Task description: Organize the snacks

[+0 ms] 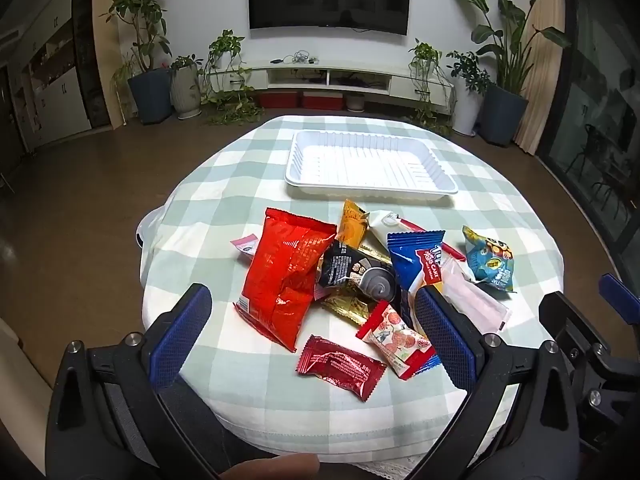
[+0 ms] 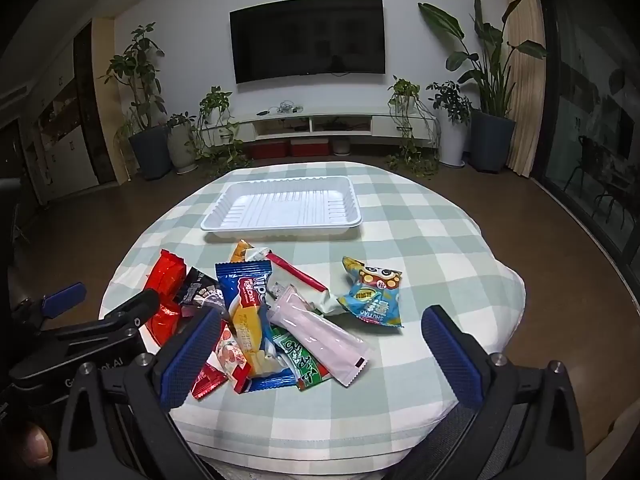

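Observation:
A heap of snack packets lies on the checked tablecloth (image 1: pixel 224 360): a big red bag (image 1: pixel 286 276), a small dark red packet (image 1: pixel 340 366), a blue cake packet (image 1: pixel 418 264), a pale pink sachet (image 2: pixel 320 338) and a light blue cartoon packet (image 2: pixel 374 296) off to the right. Behind the heap stands a white ribbed tray (image 1: pixel 370 166) (image 2: pixel 284 208) with nothing in it. My left gripper (image 1: pixel 312 340) hovers open over the near side of the heap. My right gripper (image 2: pixel 320 354) is open too, above the pink sachet. Neither holds anything.
The round table drops off to a brown floor on all sides. Potted plants (image 2: pixel 144 120) and a low TV cabinet (image 2: pixel 320 124) stand along the far wall. A person's thumb (image 2: pixel 38 446) shows at the lower left of the right wrist view.

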`<act>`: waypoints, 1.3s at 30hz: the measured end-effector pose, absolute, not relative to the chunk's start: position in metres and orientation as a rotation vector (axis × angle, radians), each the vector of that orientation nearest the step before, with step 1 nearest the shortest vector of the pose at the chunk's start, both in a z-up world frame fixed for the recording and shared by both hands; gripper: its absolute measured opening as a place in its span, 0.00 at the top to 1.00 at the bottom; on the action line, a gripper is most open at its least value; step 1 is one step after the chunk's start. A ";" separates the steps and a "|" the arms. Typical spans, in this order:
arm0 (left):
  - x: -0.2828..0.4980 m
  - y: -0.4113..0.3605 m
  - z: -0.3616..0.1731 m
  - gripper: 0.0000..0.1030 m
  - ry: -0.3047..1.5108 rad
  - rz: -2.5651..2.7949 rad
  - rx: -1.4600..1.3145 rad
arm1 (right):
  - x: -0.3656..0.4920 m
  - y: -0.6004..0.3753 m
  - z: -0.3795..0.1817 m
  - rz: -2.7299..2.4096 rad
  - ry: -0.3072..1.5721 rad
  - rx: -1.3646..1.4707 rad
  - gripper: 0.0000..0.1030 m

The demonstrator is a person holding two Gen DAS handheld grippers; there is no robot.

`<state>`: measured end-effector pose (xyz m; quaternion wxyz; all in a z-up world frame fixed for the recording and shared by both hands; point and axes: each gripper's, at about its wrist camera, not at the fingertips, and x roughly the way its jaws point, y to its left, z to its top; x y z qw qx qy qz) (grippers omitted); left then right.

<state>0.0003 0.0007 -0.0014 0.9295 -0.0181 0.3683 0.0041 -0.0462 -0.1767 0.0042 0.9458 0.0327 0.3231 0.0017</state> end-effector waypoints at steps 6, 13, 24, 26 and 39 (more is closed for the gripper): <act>0.001 -0.001 -0.003 0.00 0.758 0.016 -0.024 | -0.045 -0.176 0.003 -0.006 0.675 0.052 0.01; 0.002 -0.002 -0.006 0.00 0.760 0.015 -0.026 | -0.042 -0.176 -0.009 -0.009 0.699 0.051 0.01; 0.003 -0.001 -0.009 0.00 0.765 0.015 -0.029 | -0.039 -0.173 -0.009 -0.021 0.735 0.036 0.01; 0.002 0.001 -0.011 0.00 0.766 0.016 -0.033 | -0.039 -0.173 -0.009 -0.021 0.736 0.034 0.01; 0.002 0.001 -0.012 0.00 0.767 0.017 -0.032 | -0.039 -0.172 -0.010 -0.024 0.744 0.032 0.01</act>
